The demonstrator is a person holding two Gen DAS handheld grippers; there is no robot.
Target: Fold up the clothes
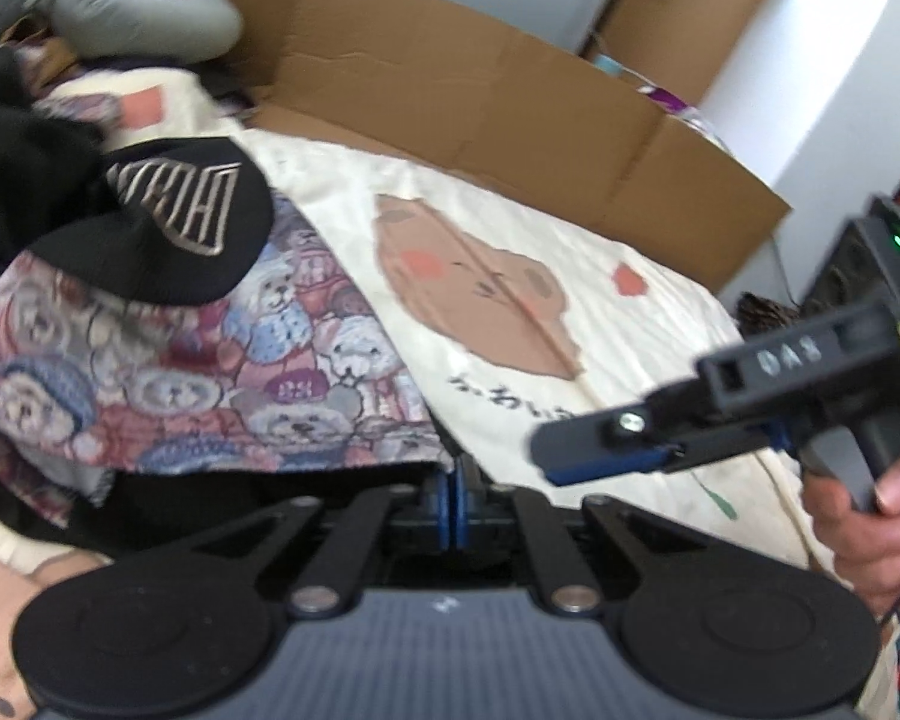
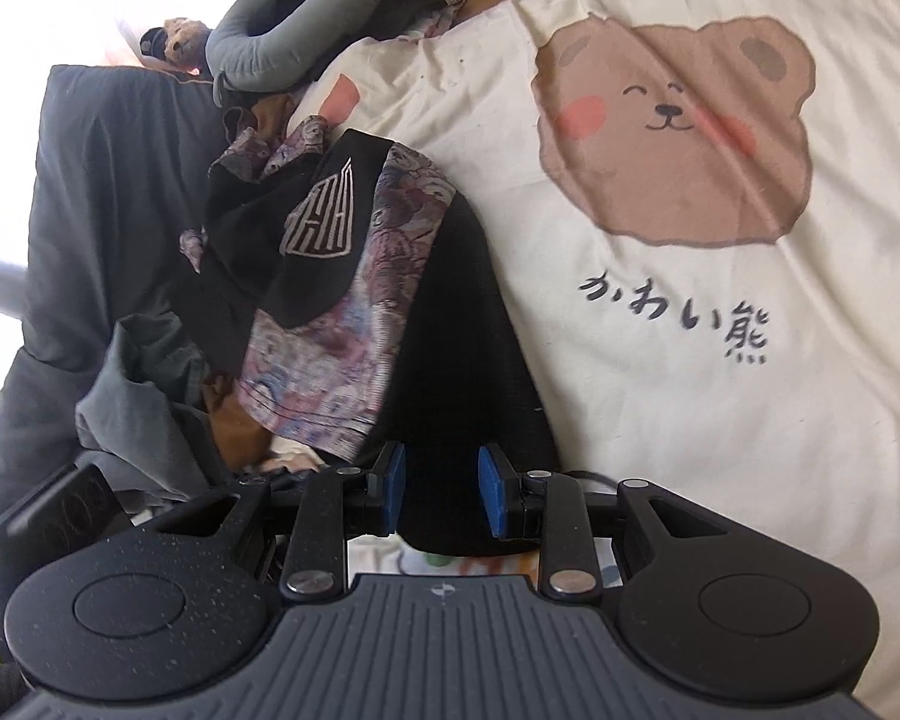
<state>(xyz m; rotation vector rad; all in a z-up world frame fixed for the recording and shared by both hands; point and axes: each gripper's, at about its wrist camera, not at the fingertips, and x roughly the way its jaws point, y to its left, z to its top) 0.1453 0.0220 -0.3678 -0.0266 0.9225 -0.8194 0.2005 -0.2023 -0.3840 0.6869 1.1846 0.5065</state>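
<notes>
My left gripper [image 1: 456, 501] is pressed together at the hem of the bear-print garment [image 1: 210, 372], which lies rumpled on the bed [image 1: 570, 240]; whether cloth is pinched, I cannot tell. My right gripper [image 2: 441, 492] is spread. The soft, floppy cloth handles best by corners.

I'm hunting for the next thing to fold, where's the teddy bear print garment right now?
In both wrist views the teddy bear print garment lies left of the bear bedspread, under a black lettered garment.
</notes>
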